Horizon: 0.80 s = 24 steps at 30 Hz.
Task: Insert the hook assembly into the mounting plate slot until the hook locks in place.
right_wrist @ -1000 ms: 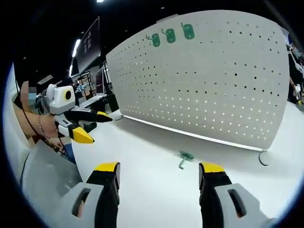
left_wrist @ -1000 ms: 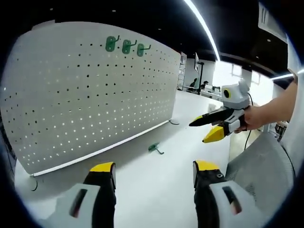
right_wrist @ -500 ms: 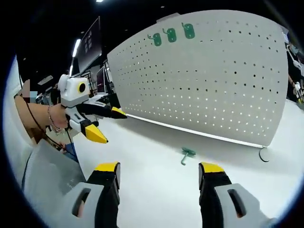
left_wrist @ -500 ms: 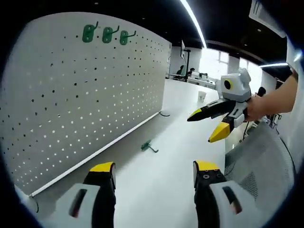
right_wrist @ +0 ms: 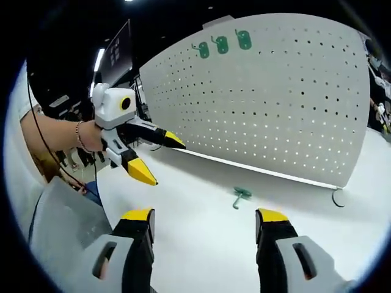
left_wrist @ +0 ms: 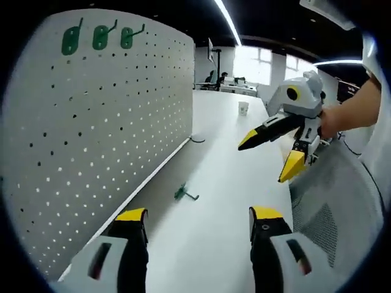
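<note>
Pegboard mounting plate: white, perforated, upright on white bench; at 9–10 o'clock in left gripper view, 12–2 o'clock in right gripper view.

Hung hooks: 3 pcs, green, side by side in a row nr top edge of plate.

Loose hook assembly: green, lying flat on bench nr foot of plate, apart from both tools. Approx. centre of left gripper view; just below centre in right gripper view, between own jaw tips and plate.

Left hand-held gripper: jaws spread apart, nothing between. Black w/ yellow tips, rising at 6 o'clock in own view; in right gripper view at 9 o'clock, held by a hand, wristband on wrist, tips aimed toward plate, above bench.

Right hand-held gripper: jaws likewise spread, nothing held. At 6 o'clock in own view; at 2–3 o'clock in left gripper view, gripped by a hand, tips well apart, above bench.

Misc.: ceiling light strip, 12–1 o'clock; small cup far along bench; grey mesh chair back at 4 o'clock.
</note>
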Each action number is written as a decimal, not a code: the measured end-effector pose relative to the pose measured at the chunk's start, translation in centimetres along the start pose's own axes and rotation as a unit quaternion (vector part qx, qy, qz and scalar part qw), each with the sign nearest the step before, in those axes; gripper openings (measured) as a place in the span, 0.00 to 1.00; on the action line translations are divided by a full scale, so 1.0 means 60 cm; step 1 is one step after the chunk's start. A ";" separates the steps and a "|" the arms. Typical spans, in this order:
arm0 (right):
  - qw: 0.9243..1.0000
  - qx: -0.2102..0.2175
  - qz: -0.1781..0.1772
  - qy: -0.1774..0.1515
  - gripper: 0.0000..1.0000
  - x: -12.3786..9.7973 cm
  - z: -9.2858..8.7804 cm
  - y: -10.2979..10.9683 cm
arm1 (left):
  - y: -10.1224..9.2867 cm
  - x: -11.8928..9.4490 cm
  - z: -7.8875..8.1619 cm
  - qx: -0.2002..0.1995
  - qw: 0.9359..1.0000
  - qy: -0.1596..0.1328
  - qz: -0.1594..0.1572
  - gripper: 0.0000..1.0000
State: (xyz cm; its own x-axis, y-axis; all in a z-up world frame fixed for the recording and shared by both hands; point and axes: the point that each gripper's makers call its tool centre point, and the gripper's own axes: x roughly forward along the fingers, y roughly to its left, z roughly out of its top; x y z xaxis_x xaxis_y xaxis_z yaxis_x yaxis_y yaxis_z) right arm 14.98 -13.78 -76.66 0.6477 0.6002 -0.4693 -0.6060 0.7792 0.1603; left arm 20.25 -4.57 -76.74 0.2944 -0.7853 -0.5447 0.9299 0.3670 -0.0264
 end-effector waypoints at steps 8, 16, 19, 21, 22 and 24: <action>1.000 -0.007 -0.002 0.005 0.68 -0.002 0.001 0.000 | 0.000 0.023 0.002 0.021 0.999 0.020 -0.026 0.70; 1.000 -0.009 -0.004 0.008 0.70 -0.002 0.001 0.002 | 0.002 0.044 0.005 0.034 0.998 0.030 -0.044 0.71; 1.000 -0.013 -0.004 0.012 0.70 -0.003 -0.001 0.002 | 0.000 0.053 0.004 0.038 0.997 0.035 -0.053 0.72; 1.000 -0.013 -0.003 0.012 0.70 -0.004 -0.001 0.003 | 0.000 0.061 0.001 0.041 0.997 0.042 -0.057 0.73; 1.000 -0.012 -0.003 0.013 0.70 -0.005 -0.002 0.003 | -0.001 0.065 0.001 0.041 0.996 0.044 -0.062 0.73; 1.000 -0.013 -0.003 0.013 0.70 -0.007 -0.002 0.004 | 0.000 0.072 0.000 0.042 0.996 0.047 -0.065 0.73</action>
State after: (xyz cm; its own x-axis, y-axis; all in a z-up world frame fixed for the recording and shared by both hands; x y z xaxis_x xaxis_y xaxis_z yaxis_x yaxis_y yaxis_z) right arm 14.52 -13.88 -76.51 0.6394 0.5898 -0.4933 -0.6135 0.7781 0.1351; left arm 21.50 -7.96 -79.11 0.1513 -0.7725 -0.6168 0.9751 0.2189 -0.0349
